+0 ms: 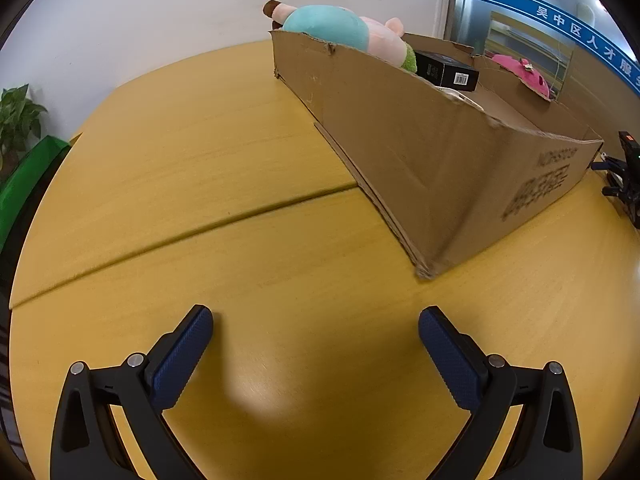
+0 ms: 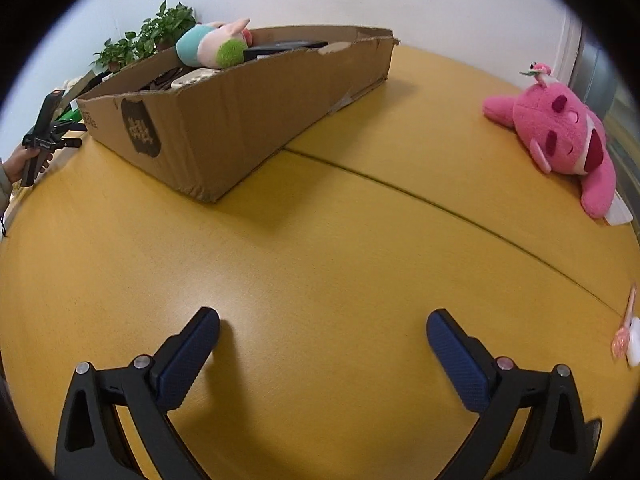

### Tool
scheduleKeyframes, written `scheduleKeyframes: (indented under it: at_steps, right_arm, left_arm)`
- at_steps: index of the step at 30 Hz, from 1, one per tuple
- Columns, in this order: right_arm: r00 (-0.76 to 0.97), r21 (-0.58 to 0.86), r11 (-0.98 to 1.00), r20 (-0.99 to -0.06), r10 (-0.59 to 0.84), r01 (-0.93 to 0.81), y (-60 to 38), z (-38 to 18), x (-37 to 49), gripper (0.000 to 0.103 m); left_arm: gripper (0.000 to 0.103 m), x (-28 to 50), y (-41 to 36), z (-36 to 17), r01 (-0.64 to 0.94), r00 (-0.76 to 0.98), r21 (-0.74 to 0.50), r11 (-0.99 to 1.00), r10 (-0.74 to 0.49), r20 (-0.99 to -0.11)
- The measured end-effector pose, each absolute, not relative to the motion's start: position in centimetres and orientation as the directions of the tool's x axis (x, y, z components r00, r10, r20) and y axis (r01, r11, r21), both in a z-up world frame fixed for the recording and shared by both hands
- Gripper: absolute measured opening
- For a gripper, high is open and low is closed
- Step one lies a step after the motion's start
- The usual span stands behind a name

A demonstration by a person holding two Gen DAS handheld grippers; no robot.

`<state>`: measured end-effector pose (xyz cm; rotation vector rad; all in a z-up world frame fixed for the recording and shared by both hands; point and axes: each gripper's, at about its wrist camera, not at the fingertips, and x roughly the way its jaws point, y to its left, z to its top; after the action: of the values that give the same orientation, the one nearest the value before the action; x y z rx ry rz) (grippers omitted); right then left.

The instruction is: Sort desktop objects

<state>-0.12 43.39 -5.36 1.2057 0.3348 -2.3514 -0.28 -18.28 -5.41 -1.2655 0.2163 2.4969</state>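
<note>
A long cardboard box (image 1: 420, 140) stands on the yellow table (image 1: 200, 160); it also shows in the right wrist view (image 2: 240, 112). In it lie a pig plush in a teal top (image 1: 332, 28), a black carton (image 1: 446, 69) and a pale object (image 2: 192, 77). A pink bear plush (image 2: 560, 136) lies on the table at the right; its top peeks over the box (image 1: 520, 72). My left gripper (image 1: 316, 320) is open and empty over bare table. My right gripper (image 2: 323, 322) is open and empty.
A small pink and white item (image 2: 628, 340) lies at the table's right edge. Potted plants (image 2: 148, 36) stand behind the box, one at the left (image 1: 16, 116). The other gripper shows at the frame edges (image 1: 628, 172) (image 2: 44, 136). A table seam (image 2: 440, 204) crosses the top.
</note>
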Motion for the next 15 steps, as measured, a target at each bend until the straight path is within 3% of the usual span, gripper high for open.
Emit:
scheduleKeyframes:
  at_steps: [15]
  right_arm:
    - [-0.492,-0.001,-0.846,-0.814,-0.310,0.534,43.6,-5.3,-0.5,0.103]
  left_arm:
    - [0.103,-2.0,-19.0,-5.2,-0.379,-0.541,-0.010,-0.925,0.230,-0.809]
